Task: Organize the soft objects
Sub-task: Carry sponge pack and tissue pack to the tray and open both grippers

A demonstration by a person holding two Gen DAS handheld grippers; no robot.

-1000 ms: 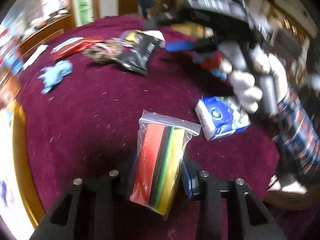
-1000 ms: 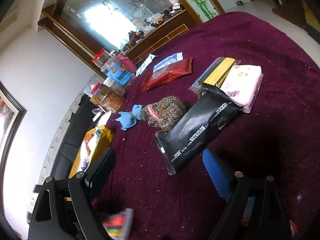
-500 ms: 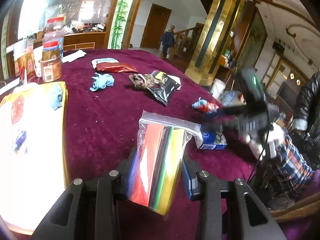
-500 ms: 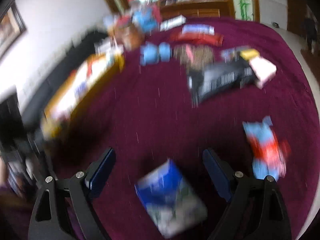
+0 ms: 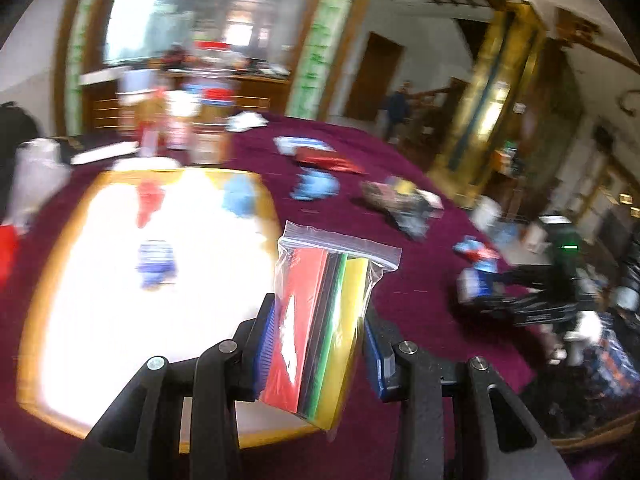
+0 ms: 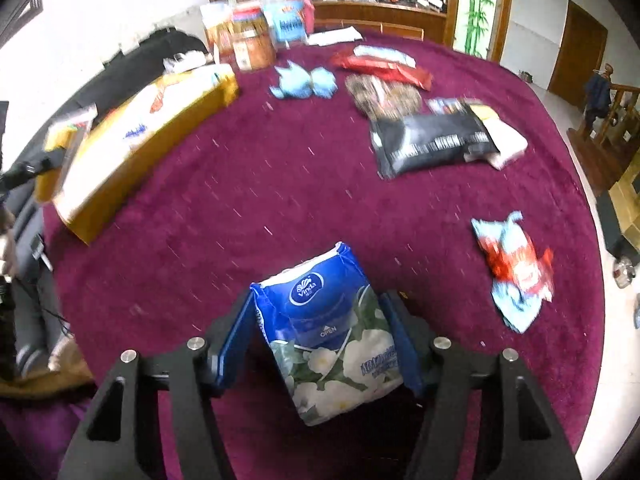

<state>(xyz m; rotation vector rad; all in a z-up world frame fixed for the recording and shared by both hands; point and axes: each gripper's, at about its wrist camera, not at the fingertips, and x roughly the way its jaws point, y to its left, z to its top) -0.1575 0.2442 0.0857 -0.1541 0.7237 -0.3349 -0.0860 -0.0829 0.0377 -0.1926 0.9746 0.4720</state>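
Note:
My left gripper (image 5: 320, 344) is shut on a clear zip bag (image 5: 324, 320) of red, black, green and yellow sheets. It holds the bag upright beside the near right corner of a yellow-rimmed box (image 5: 36, 300) with a bright white inside. My right gripper (image 6: 320, 336) points down at the maroon table (image 6: 280, 200). Its jaws are closing, and both blue pads touch the sides of a blue and white tissue pack (image 6: 328, 328) between them. The left wrist view shows that pack (image 5: 474, 284) blurred at the far right, in the black right gripper (image 5: 500, 300).
On the table lie a blue cloth (image 6: 304, 80), a knitted hat (image 6: 380, 92), a red packet (image 6: 384, 66), a black pouch (image 6: 432, 140) on a white pack (image 6: 508, 140), and a blue-red packet (image 6: 512, 268). Jars (image 6: 252, 36) stand behind the box (image 6: 132, 152).
My left gripper swung left with the zip bag, bringing the yellow-rimmed box into view. My right gripper turned onto the tissue pack, and its jaws narrowed around it.

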